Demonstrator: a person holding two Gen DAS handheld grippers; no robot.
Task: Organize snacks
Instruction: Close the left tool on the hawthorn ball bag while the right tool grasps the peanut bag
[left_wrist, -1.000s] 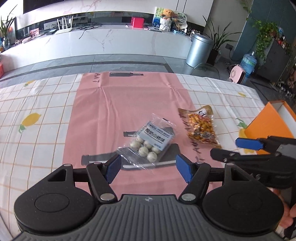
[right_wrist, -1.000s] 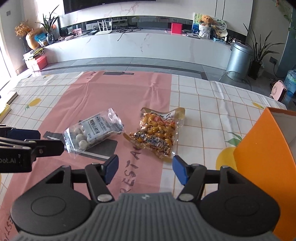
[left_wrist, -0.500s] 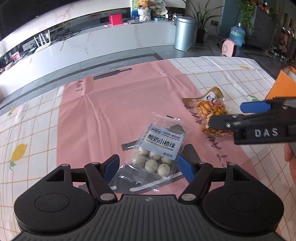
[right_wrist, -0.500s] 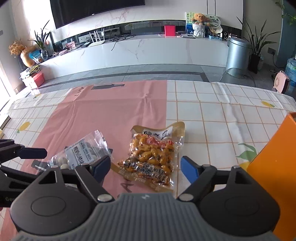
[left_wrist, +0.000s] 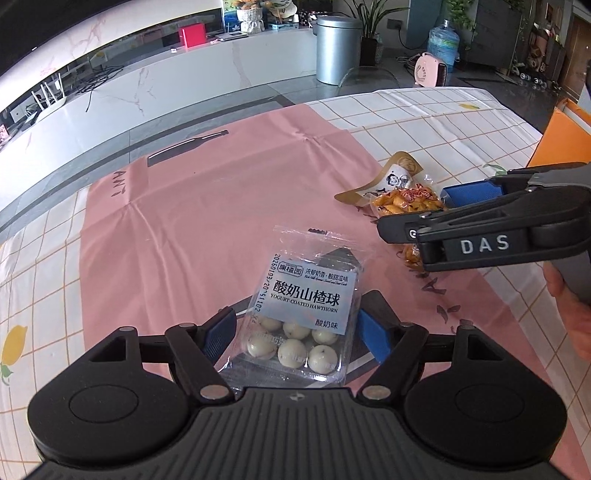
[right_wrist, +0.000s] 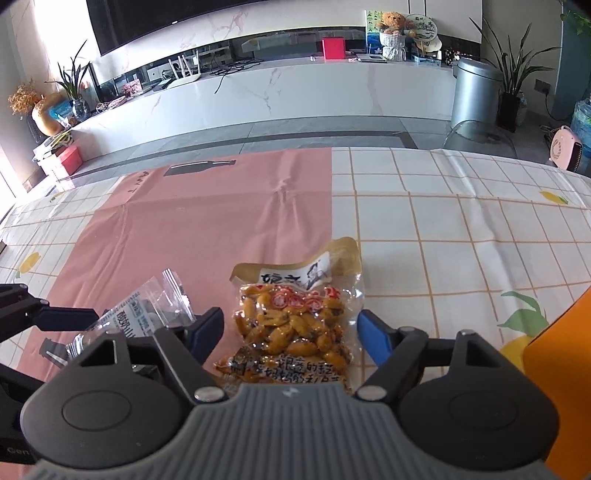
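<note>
On the pink cloth (left_wrist: 207, 206) covering the bench, the left gripper (left_wrist: 295, 338) sits released, its blue pads either side of a clear packet of white yogurt-coated hawthorn balls (left_wrist: 301, 325). Just right of that packet, the right gripper (right_wrist: 290, 332), also released, straddles a vacuum pack of orange-yellow broad beans (right_wrist: 295, 325).

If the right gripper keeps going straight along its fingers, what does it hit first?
Most likely the orange snack pack, which already lies between the open fingers of the right gripper. Beyond it there is only the tablecloth. Height above the pack is unclear.
</note>
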